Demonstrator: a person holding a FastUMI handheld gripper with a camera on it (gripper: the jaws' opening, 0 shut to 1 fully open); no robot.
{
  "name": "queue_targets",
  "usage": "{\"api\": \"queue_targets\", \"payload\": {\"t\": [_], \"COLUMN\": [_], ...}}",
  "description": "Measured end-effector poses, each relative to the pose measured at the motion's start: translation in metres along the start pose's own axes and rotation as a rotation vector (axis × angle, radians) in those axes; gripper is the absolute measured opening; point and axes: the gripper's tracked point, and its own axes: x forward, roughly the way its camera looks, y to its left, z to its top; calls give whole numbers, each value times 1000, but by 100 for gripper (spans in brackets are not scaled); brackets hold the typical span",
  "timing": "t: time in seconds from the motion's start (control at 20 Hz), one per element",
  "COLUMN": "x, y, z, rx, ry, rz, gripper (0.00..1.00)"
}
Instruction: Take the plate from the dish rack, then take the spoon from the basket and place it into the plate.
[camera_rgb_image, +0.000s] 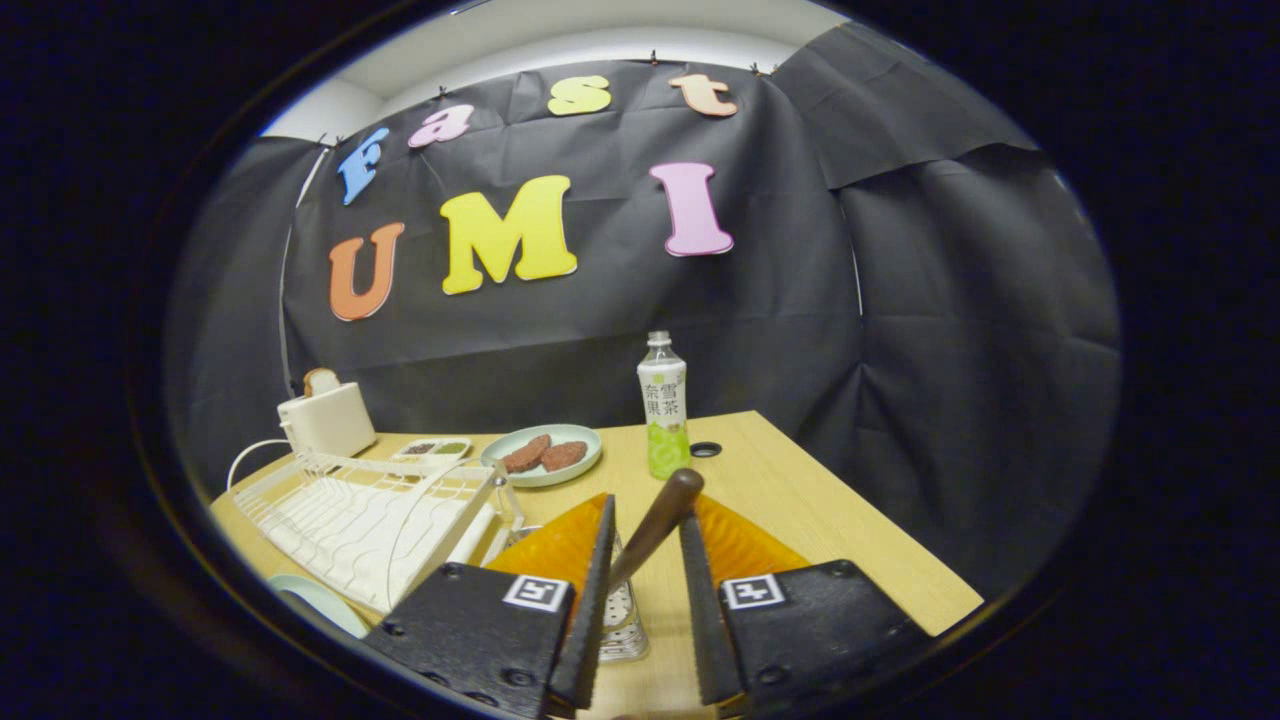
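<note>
A spoon with a dark brown handle (665, 515) stands tilted in a small perforated metal basket (622, 615). The handle rises between my fingertips and passes behind the left finger lower down. My gripper (645, 510) is over the basket, its fingers a narrow gap apart, and the right finger does not touch the handle. A pale green plate (315, 598) lies flat on the table by the near corner of the white wire dish rack (370, 515), left of the fingers.
Beyond the rack stand a white toaster (325, 418) and a small white tray (436, 449). A second plate with brown food (545, 455) and a drink bottle (662, 410) sit at the back. The table (850, 540) has a cable hole (705, 450).
</note>
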Motion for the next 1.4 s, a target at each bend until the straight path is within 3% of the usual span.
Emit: {"api": "queue_targets", "payload": {"t": [0.15, 0.35, 0.9, 1.1, 1.4], "x": [-8, -15, -82, -129, -171], "y": [12, 22, 64, 106, 182], "z": [5, 18, 96, 113, 79], "rx": [61, 81, -92, -133, -134], "ry": [3, -10, -173, -201, -138], "rz": [32, 37, 8, 57, 206], "gripper": [25, 14, 12, 12, 12]}}
